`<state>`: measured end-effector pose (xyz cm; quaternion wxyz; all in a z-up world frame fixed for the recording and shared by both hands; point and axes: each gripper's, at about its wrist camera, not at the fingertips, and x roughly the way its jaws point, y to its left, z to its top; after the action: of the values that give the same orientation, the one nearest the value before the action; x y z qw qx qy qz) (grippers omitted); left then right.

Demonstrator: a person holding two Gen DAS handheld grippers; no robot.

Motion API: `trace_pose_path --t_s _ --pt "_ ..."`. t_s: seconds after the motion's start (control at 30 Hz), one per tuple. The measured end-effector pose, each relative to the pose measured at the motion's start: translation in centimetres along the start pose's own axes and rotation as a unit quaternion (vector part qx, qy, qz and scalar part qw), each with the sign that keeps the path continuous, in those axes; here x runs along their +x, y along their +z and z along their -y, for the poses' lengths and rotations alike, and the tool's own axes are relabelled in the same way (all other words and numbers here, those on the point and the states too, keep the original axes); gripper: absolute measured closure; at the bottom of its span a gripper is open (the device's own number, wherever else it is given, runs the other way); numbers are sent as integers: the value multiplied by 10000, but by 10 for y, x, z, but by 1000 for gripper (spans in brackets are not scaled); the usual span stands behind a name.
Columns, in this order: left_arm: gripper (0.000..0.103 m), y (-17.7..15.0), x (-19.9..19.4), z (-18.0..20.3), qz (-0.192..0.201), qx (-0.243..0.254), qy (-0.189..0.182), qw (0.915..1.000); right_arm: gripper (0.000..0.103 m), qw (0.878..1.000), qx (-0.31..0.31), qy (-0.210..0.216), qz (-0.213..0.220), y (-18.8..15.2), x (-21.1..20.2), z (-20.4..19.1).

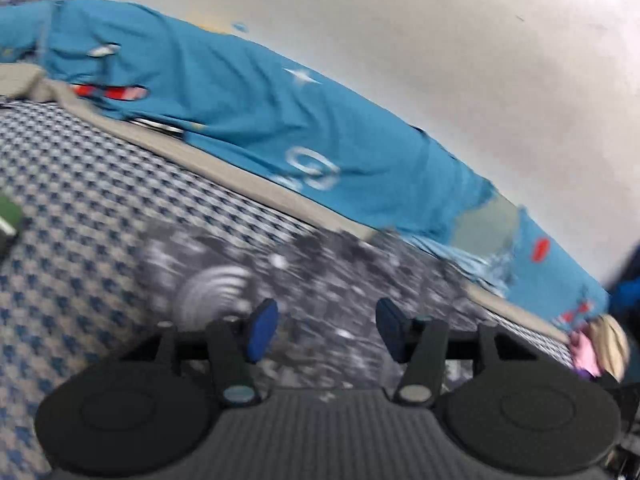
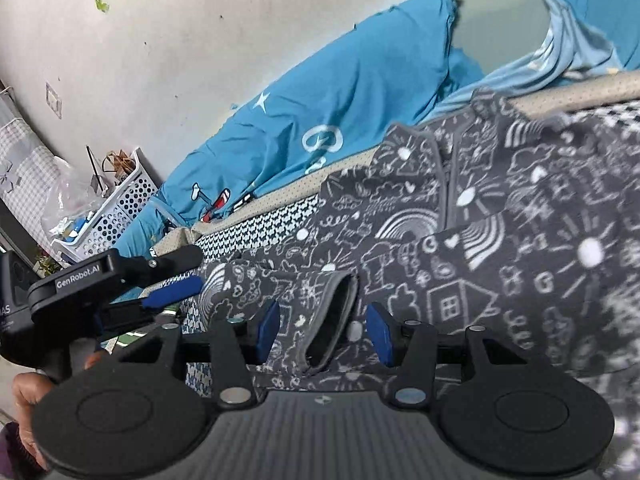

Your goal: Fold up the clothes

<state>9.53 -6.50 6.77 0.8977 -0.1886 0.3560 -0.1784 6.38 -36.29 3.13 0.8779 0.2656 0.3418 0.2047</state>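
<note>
A dark grey garment with white doodle prints [image 2: 500, 216] lies spread on the checked bedspread [image 2: 256, 224]. My right gripper [image 2: 323, 333] stands open low over it. A sleeve cuff [image 2: 330, 316] lies between its blue pads without being pinched. At that view's left my left gripper [image 2: 186, 276] hangs open by the garment's edge, its blue pad [image 2: 172, 292] bare. The left wrist view is blurred: there the left gripper [image 1: 326, 330] is open just above the grey garment [image 1: 328, 280], with nothing between its pads.
A blue quilt [image 1: 248, 112] with a star and cartoon prints is bunched along the white wall [image 1: 440, 40] behind the bed. A white perforated basket [image 2: 120, 208] with clutter stands at the far left. A person's hand [image 2: 28, 392] grips the left handle.
</note>
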Motion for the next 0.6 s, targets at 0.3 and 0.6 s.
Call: trace_pose_path --t_s 0.3,0.6 --pt "48 6 -8 -25 1 -118 411 9991 55 9994 70 -96 -330 -11 46 0" --pt "44 3 -17 -48 -65 -62 647 9979 55 9997 -21 -125 -213 -14 67 -5"
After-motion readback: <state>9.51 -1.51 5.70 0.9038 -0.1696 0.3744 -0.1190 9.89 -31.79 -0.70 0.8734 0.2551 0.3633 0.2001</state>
